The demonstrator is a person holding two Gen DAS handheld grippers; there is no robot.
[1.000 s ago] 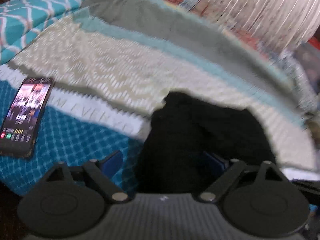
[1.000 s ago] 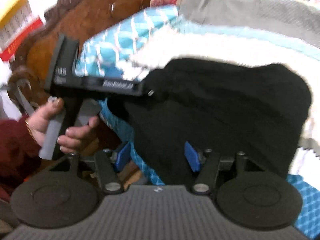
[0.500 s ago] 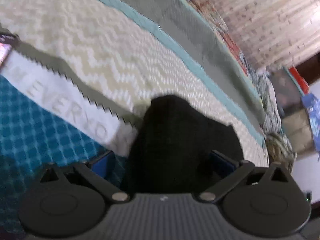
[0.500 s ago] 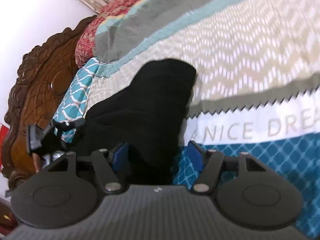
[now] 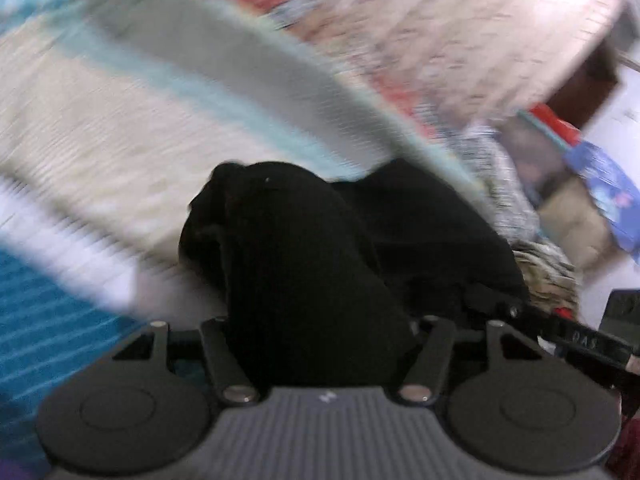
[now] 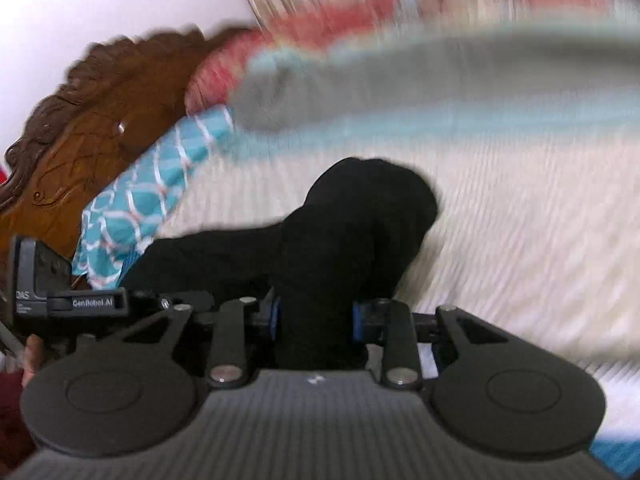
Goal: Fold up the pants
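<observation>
Black pants (image 6: 352, 236) bunched on striped bedspread (image 6: 520, 240), stretched between two grippers. Right gripper (image 6: 316, 318), jaws just closing, pinches one end; left gripper (image 5: 316, 336), jaws just closing, fabric between, grip unclear.

Carved wooden headboard (image 6: 92, 128), white wall (image 6: 100, 0).

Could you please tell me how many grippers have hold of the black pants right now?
2. The right gripper pinches a bunched fold; the left gripper closes on another part of the black pants, its fingers hidden by cloth.
</observation>
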